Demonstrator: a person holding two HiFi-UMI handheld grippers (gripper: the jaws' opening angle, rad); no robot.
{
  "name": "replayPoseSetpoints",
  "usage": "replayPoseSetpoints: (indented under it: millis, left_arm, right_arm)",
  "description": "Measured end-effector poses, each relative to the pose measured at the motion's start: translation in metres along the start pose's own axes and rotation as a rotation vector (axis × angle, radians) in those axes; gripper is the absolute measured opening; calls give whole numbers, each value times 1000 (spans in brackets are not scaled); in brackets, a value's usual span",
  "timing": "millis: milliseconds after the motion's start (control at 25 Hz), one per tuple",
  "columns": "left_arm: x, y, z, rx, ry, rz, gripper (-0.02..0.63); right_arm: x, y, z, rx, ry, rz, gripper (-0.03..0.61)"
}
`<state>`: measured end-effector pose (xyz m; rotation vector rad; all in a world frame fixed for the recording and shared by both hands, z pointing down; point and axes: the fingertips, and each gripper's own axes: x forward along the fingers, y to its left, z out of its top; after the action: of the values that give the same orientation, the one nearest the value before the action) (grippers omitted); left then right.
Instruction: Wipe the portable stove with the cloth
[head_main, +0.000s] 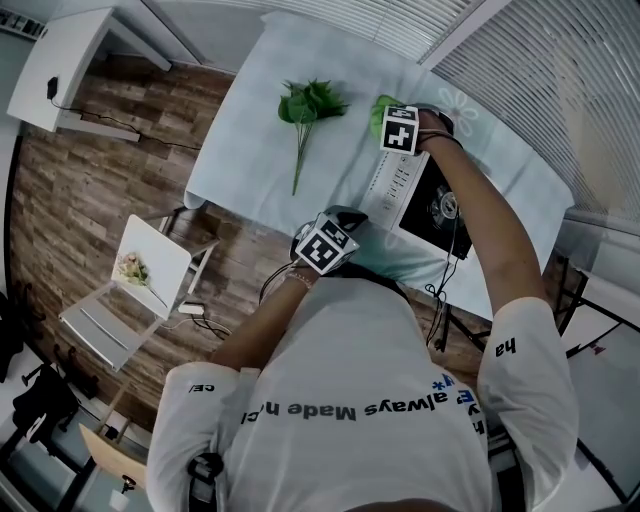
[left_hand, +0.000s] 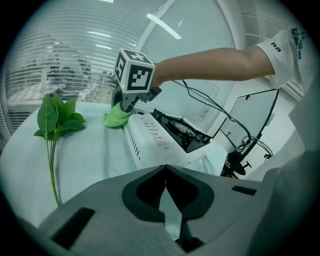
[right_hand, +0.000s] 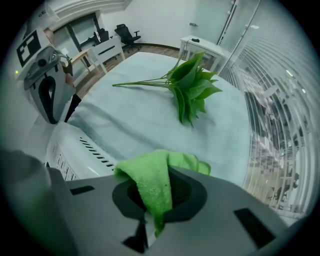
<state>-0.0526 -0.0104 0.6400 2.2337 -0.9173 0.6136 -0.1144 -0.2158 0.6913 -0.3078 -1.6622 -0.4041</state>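
Note:
The white portable stove (head_main: 418, 196) with a black burner top lies on the pale-clothed table; the left gripper view has the stove (left_hand: 160, 136) at centre. My right gripper (head_main: 392, 122) is shut on the green cloth (right_hand: 152, 182) at the stove's far end. From the left gripper view the cloth (left_hand: 117, 118) hangs beside the stove's far corner under the right gripper (left_hand: 126, 107). A white stove edge (right_hand: 85, 157) lies just left of the cloth. My left gripper (left_hand: 165, 187) is shut on nothing, held at the table's near edge; in the head view it (head_main: 340, 225) sits short of the stove.
A spray of green artificial leaves (head_main: 308, 108) lies on the table left of the stove, also in the right gripper view (right_hand: 190, 85). A white chair (head_main: 140, 275) stands on the wooden floor to the left. Cables and a stand (left_hand: 245, 150) are right of the table.

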Motion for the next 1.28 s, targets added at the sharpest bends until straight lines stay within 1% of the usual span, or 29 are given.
replayPoseSetpoints:
  millis: [160,320,480,600,720,1000,1280]
  left_arm:
    - [-1,-1,1,23,-2,4,12]
    - [-1,-1,-7,17,12,16,12]
    - [-8,-3,-9,18,8,23,12]
    - [-9,-3,-14,7,12,34,12]
    - [-6,-2,-19,19,18,41,12]
    - [-1,-5,-23,43,36,46,12]
    - [-1,-6,-25,68,54,46,12]
  right_arm:
    - [1,16,5,-16,21,37,23]
    - [3,33,15,-33,30,69,23]
    - [1,51,23,-33,36,92,23]
    - [0,68,27,-34,41,128,23]
    - [1,85,36,-44,38,153,23]
    - [-4,130,55,-59,28,239,23]
    - [-10,181,78,-90,-1,351,23]
